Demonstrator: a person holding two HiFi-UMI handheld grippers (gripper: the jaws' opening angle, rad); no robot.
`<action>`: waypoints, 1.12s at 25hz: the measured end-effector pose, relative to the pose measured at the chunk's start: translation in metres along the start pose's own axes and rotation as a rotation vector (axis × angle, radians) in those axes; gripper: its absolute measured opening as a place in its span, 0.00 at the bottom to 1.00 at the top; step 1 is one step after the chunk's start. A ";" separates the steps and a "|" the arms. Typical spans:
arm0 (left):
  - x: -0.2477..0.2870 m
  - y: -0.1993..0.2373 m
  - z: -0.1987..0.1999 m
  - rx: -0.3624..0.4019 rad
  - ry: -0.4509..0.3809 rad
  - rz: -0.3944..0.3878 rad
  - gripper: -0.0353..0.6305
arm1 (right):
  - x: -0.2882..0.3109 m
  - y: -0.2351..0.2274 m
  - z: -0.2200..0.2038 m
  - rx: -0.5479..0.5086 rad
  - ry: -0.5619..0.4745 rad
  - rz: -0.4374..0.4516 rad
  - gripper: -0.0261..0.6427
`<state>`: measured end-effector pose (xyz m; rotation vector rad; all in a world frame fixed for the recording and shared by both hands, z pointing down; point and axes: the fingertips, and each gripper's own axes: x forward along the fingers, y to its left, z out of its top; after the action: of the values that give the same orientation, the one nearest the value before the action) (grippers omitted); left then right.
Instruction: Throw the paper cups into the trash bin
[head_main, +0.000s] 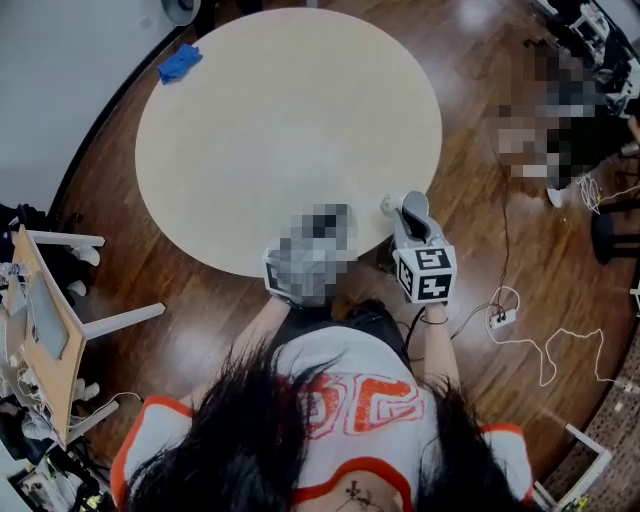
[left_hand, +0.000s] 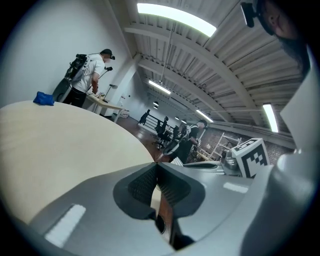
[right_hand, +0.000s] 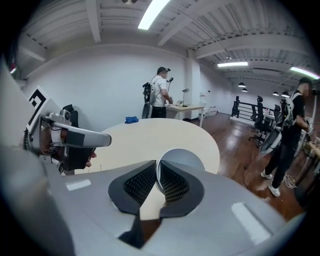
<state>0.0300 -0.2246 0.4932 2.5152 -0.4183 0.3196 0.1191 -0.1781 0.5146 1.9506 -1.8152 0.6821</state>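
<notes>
A white paper cup (right_hand: 182, 157) is pinched by its wall in my right gripper (right_hand: 157, 175), with its round end facing the camera. In the head view this cup (head_main: 389, 205) sticks out over the near right edge of the round beige table (head_main: 290, 130), at the tip of the right gripper (head_main: 403, 208). My left gripper (left_hand: 156, 167) is shut with nothing between its pads. It hovers over the table's near edge beside the right one, and a mosaic patch partly covers the left gripper (head_main: 318, 228) there. No trash bin is plainly in view.
A blue cloth (head_main: 180, 63) lies at the table's far left edge. A white-legged stand with a board (head_main: 45, 330) is at the left. Cables and a power strip (head_main: 500, 318) lie on the wooden floor at the right. One person stands at a far desk (right_hand: 160, 92), another at the right (right_hand: 287, 135).
</notes>
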 end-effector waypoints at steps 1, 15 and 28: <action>0.004 -0.009 -0.003 -0.002 0.007 -0.010 0.05 | -0.009 -0.008 -0.006 0.011 0.000 -0.013 0.08; 0.068 -0.136 -0.069 0.026 0.093 -0.094 0.05 | -0.115 -0.106 -0.112 0.176 0.039 -0.100 0.08; 0.108 -0.171 -0.091 0.152 0.210 -0.191 0.05 | -0.128 -0.143 -0.172 0.324 0.083 -0.202 0.08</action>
<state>0.1787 -0.0620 0.5166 2.6079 -0.0721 0.5518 0.2410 0.0386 0.5843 2.2333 -1.5052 1.0231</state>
